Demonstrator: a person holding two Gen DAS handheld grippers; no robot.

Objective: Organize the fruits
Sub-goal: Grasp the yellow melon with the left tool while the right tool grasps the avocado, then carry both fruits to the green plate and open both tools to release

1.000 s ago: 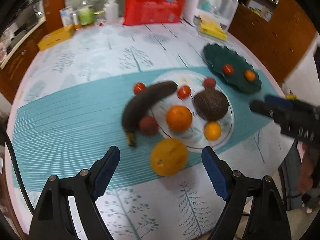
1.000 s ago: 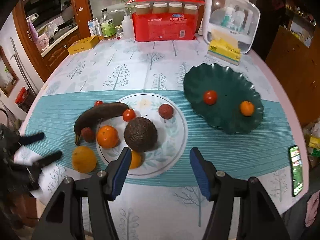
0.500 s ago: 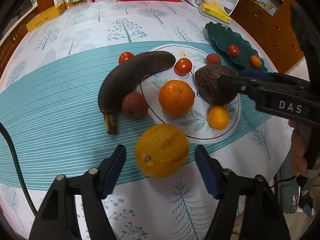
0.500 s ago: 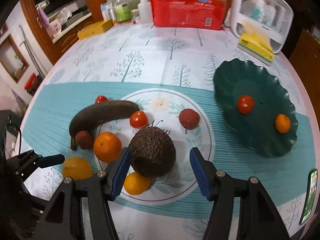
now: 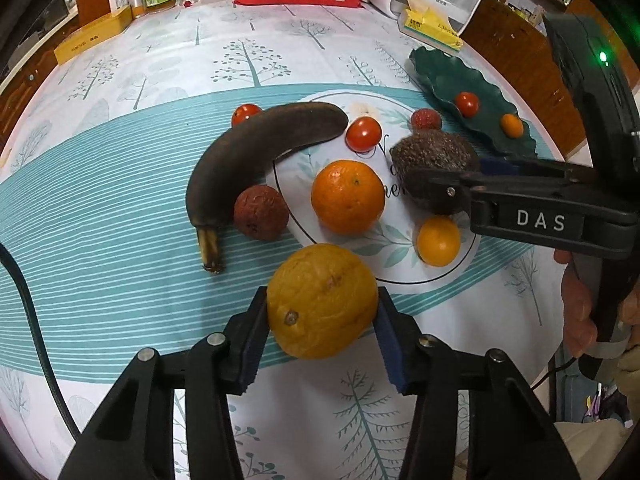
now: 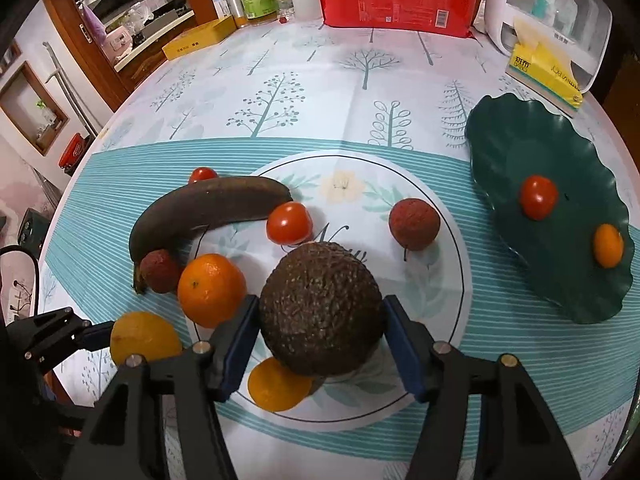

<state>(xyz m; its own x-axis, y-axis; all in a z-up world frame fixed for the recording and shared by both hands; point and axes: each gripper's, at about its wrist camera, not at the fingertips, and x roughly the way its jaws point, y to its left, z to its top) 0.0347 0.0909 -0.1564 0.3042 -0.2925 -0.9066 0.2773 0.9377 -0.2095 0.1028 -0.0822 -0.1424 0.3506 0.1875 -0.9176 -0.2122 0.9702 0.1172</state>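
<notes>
Left gripper [image 5: 322,320] straddles the big yellow-orange wrinkled citrus [image 5: 322,300], jaws closing, blue pads [image 5: 251,344] at or nearly at the rind on both sides; call it clamped, barely. Citrus sits on the tree-print tablecloth of the table [image 5: 120,300], just outside the printed white round plate [image 5: 400,276].

Right gripper [image 6: 320,336] brackets the dark brown rough-skinned avocado [image 6: 320,308] on that plate. Left pad looks touching, right pad has a sliver of gap, so jaws look apart, not squeezing.

Handling, judged:
- citrus: fairly heavy, firm, round, loose puckered rind gives some bite; take it across the widest middle, as now, or it rolls out.
- avocado: dense, bumpy skin grips well, but dark colour suggests ripe and soft, bruises if pinched hard; hold at widest girth, light pressure.

Small orange kumquat-like fruit [image 6: 278,384] touches the avocado's near side and may get nudged. Dark green scalloped dish [image 6: 560,160] to the right already holds a red tomato [image 6: 538,197] and a small orange fruit [image 6: 608,246]; likely the drop spot.
</notes>
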